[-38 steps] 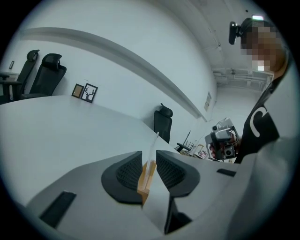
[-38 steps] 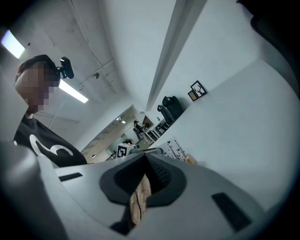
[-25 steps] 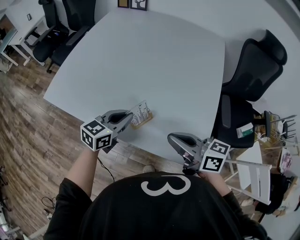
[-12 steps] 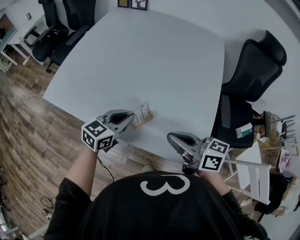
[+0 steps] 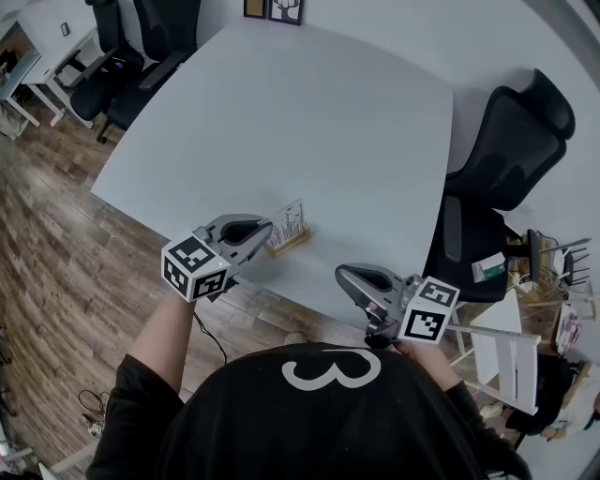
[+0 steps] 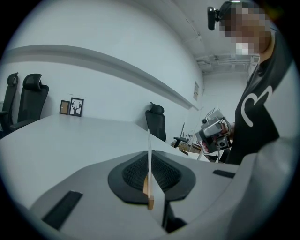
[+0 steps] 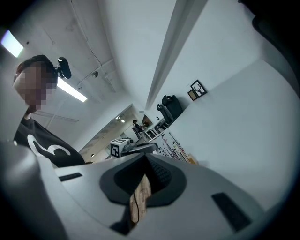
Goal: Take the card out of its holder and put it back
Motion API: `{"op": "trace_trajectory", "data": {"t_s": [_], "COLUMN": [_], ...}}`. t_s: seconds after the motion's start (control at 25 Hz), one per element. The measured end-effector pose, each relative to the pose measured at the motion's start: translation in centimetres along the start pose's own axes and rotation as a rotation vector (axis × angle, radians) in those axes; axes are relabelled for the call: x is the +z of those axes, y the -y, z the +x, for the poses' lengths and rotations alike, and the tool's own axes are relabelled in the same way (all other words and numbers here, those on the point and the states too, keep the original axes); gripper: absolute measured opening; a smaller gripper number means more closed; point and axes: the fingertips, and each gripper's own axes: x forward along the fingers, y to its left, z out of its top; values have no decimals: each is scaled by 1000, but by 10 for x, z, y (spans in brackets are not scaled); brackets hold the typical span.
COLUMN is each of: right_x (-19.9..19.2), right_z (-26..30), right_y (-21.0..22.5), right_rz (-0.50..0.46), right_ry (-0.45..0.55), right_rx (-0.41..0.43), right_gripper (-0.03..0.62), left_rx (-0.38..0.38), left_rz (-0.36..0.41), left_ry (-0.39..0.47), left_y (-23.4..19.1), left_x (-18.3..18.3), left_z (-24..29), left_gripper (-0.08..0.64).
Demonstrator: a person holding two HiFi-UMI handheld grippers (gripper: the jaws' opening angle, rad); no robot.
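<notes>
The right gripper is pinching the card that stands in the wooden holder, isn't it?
Not quite: the left gripper is pinching the card that stands in the wooden holder. The left gripper view shows the card edge-on between its jaws.

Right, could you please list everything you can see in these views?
table: one, pale grey, centre
card: one, white, upright in the holder near the table's near edge
holder: one, wooden, under the card
chairs: several, black, right and far left of the table
pictures: two, dark frames, by the far wall
floor: brown wood, left
left tongs: grey, closed on the card's edge
right tongs: grey, closed, empty, at the table's near edge
top: black, person's, bottom
</notes>
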Motion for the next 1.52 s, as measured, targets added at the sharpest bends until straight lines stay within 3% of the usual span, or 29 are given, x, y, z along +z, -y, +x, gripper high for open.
{"op": "trace_trajectory", "data": {"t_s": [0.52, 0.68, 0.96, 1.52], "right_x": [5, 4, -2, -33], "right_z": [-4, -16, -39, -106], "right_y": [-17, -22, -41, -83], "right_rz": [-27, -31, -48, -67], "right_ry": [-2, 6, 13, 22], "right_rx": [32, 38, 68, 114], "right_gripper": [6, 6, 6, 6], "left_rx": [71, 97, 113, 93], "left_rz": [37, 13, -43, -126], "left_ry": [61, 71, 93, 104], "left_y": [5, 19, 68, 195], "left_x": [43, 52, 58, 38], "left_z": [-28, -40, -59, -64], "left_gripper": [25, 25, 25, 25]}}
